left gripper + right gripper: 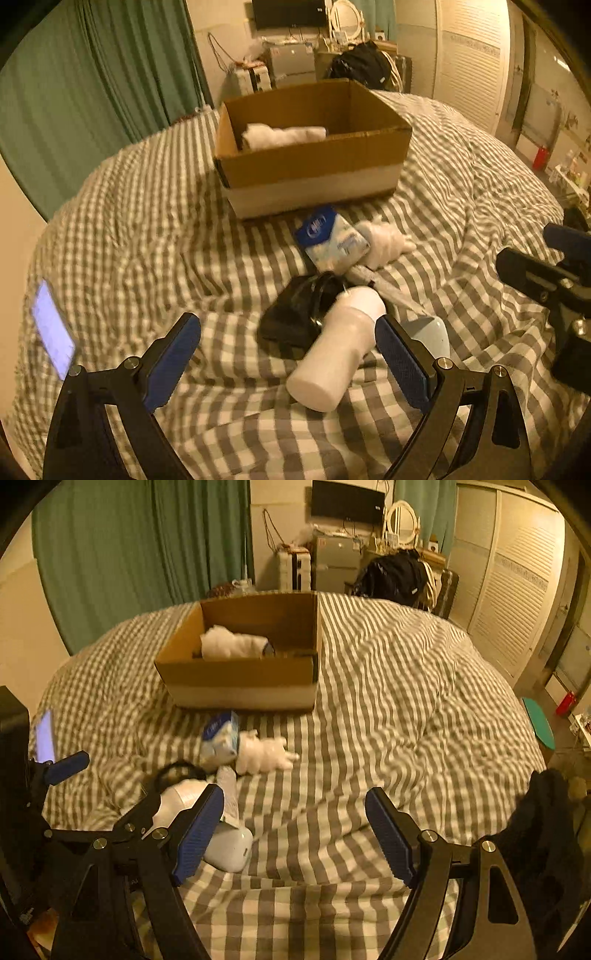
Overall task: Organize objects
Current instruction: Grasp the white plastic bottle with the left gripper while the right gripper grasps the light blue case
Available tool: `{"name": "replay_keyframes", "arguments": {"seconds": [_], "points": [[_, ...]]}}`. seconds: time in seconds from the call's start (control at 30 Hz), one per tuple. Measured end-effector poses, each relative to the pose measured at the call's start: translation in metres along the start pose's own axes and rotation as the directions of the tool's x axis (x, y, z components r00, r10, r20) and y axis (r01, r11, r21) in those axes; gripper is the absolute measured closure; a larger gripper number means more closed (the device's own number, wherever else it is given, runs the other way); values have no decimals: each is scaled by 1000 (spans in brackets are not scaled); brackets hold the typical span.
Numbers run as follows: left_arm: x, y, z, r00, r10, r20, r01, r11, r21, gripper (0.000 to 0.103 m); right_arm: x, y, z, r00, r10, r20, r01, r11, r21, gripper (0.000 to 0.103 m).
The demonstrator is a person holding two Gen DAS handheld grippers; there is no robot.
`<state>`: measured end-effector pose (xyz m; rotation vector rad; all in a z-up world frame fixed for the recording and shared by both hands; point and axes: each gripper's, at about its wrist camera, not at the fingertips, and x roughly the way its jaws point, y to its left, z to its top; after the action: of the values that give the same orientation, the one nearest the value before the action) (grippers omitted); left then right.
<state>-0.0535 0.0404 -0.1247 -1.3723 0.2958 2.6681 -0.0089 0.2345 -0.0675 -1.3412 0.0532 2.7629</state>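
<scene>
A white bottle (pixel 334 354) lies on the checked bed between the jaws of my open left gripper (pixel 288 354), close to the right finger. A black pouch (pixel 295 314) lies just beyond it. Further on lie a blue and white packet (pixel 332 240), a white plush toy (pixel 388 240) and a grey item (pixel 369 277). A cardboard box (pixel 314 162) beyond them holds a white plush (pixel 284 134). My right gripper (pixel 295 834) is open and empty over bare bedding. In its view I see the box (pixel 240 683), the packet (pixel 221 734), the plush toy (pixel 264 755) and a white device (pixel 232 849).
A lit phone (pixel 53 328) lies on the bed at the left. Green curtains hang at the back left. A black bag (pixel 391 574), a fridge and louvred wardrobe doors stand beyond the bed. Dark clothing (pixel 546 830) sits at the right edge.
</scene>
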Motion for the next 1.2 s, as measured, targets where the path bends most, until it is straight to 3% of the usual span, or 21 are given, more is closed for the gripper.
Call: {"name": "replay_keyframes", "arguments": {"seconds": [0.17, 0.27, 0.5, 0.73, 0.93, 1.07, 1.2], "points": [[18, -12, -5, 995, -64, -74, 67, 997, 42, 21, 20, 1, -8, 999, -8, -50, 8, 1000, 6, 24], [26, -16, -7, 988, -117, -102, 122, 991, 48, 45, 27, 3, -10, 997, -11, -72, 11, 1000, 9, 24], [10, -14, -6, 981, -180, -73, 183, 982, 45, 66, 38, 6, -14, 994, -12, -108, 12, 1000, -2, 24], [-18, 9, -3, 983, -185, -17, 185, 983, 11, 70, 42, 15, -16, 990, 37, -134, -40, 999, -14, 24], [-30, 35, -2, 987, -158, 9, 159, 987, -36, 71, 68, 37, -23, 973, 82, -216, -98, 993, -64, 24], [-29, 42, -1, 989, -147, 6, 147, 988, -53, 71, 81, 50, -28, 959, 109, -263, -139, 985, -98, 43], [-25, 43, -4, 989, -151, -2, 151, 987, -60, 71, 90, 61, -34, 946, 111, -305, -158, 978, -136, 50]]}}
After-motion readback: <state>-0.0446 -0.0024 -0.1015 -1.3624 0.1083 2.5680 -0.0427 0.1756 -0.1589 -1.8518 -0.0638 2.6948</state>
